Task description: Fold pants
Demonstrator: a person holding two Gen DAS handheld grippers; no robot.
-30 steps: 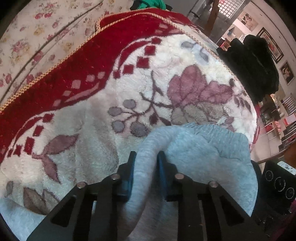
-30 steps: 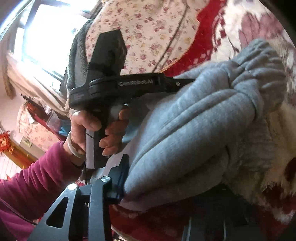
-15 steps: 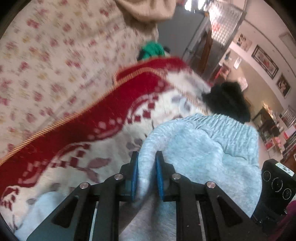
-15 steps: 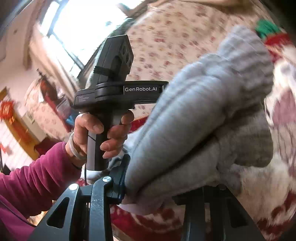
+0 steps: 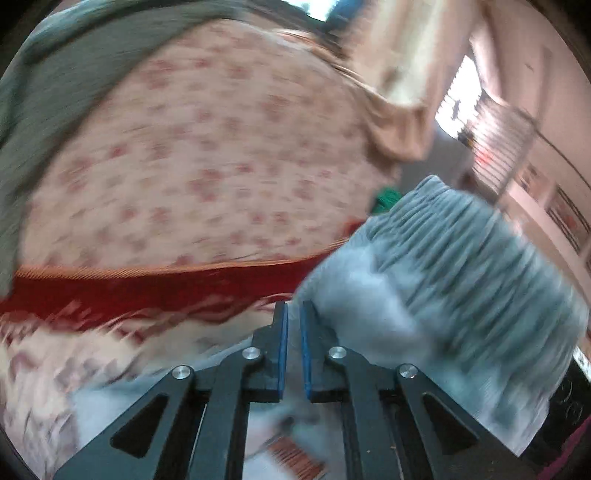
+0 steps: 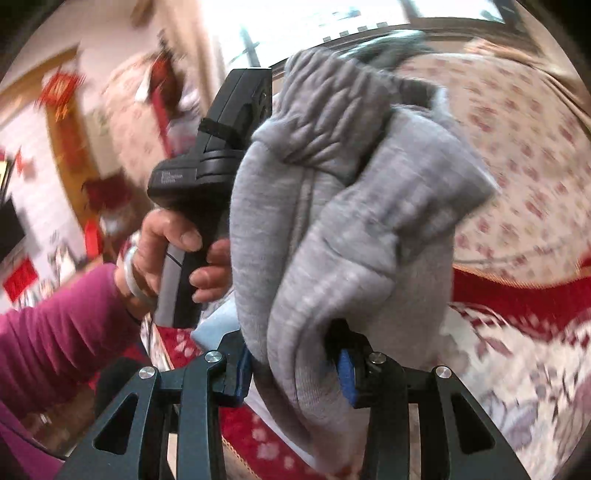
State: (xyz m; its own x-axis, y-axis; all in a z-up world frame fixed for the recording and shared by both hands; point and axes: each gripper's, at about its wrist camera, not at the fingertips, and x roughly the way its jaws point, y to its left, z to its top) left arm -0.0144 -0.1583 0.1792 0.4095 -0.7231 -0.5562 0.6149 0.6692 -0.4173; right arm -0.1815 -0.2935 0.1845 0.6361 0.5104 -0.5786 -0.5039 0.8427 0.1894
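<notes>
In the left wrist view, a thin fold of the soft grey pants (image 5: 454, 280), ribbed at the waistband, is pinched in the nearly closed jaws of the left gripper (image 5: 293, 332) above a plush red-bordered blanket (image 5: 129, 295). In the right wrist view, a thick fleecy bundle of the pants is clamped by the right gripper (image 6: 295, 365), lifted clear of the blanket.

Background: cream floral-print fabric (image 5: 207, 155) fills the upper left of the left wrist view, motion-blurred. Below it, red plush blanket (image 5: 140, 291) with gold braid edge, white field with mauve leaf pattern. Small green item (image 5: 386, 197) past the blanket's far end. Bright window (image 6: 295, 22) behind. Red wall ornament (image 6: 61, 90) at left, blurred.
</notes>
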